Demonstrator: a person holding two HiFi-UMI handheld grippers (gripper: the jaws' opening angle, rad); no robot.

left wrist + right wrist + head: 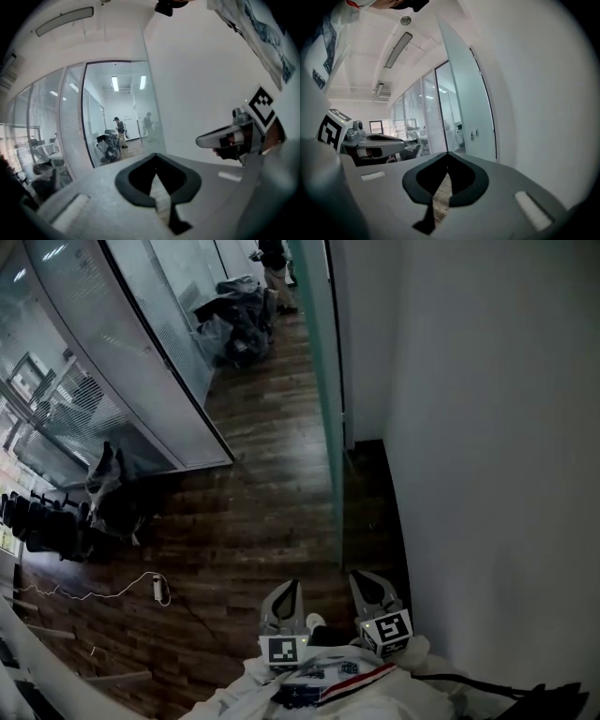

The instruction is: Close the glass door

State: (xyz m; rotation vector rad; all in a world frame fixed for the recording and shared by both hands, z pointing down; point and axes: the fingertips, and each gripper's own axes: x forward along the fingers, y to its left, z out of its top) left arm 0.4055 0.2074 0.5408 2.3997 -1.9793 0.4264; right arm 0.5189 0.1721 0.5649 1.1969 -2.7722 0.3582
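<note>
Head view, looking steeply down: the left tongs [287, 589] and right tongs [367, 579] sit side by side at the lower edge of the frame. They are held close to the person's white-clad body [323, 685] and are parallel, both pointing forward and only slightly downward. Each carries its marker cube at the rear (left cube [283, 650], right cube [387, 629]). Both gripper views show the two jaw tips of each tongs meeting at a point, with nothing between them but a sliver of wood floor [253, 512]. The glass door [323, 381] is a frosted, greenish pane seen nearly edge-on. It stands out from the white wall [487, 427] and runs away from the person, with its near lower corner just ahead of the tongs and clear of both. A dark strip of floor lies between door and wall. In the right gripper view the pane rises directly ahead, with small fittings on its face. A glass partition [122, 352] bounds the corridor on the left. A heap of chairs [239, 320] and a standing person [274, 263] occupy the far end, and a white cable [112, 592] lies on the floor at lower left.
</note>
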